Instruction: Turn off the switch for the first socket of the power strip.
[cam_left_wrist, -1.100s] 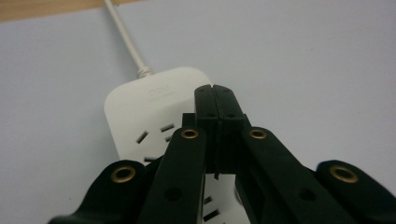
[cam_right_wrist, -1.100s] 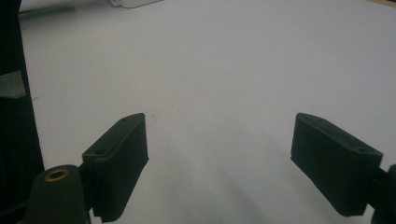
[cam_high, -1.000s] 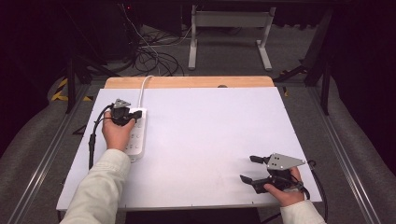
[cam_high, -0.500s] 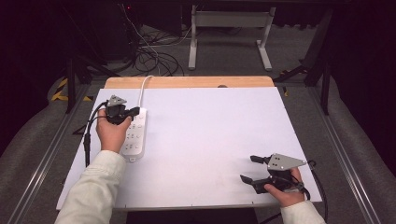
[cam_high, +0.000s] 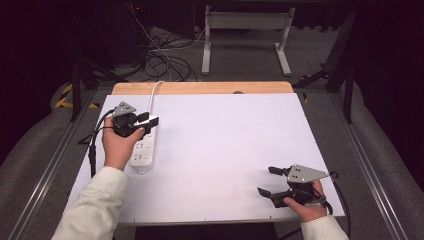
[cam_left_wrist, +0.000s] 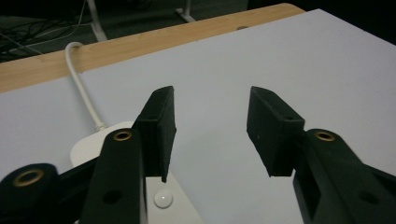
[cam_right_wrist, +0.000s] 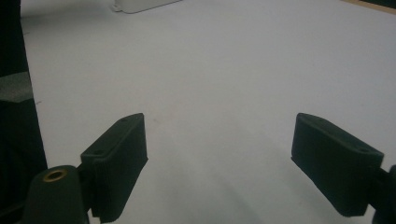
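Left gripper view: left gripper half-open, empty.

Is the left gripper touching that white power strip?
Apart. In the left gripper view the left gripper has open jaws with nothing between them, lifted above the power strip, table showing between.

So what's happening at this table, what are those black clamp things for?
A person sits at a white table with a hand-held gripper in each hand. The left gripper hovers just above a white power strip lying near the table's left edge; its jaws have just been opening and nothing is between them. The strip's cable runs off the far edge. The right gripper rests near the front right corner, jaws open and holding nothing.
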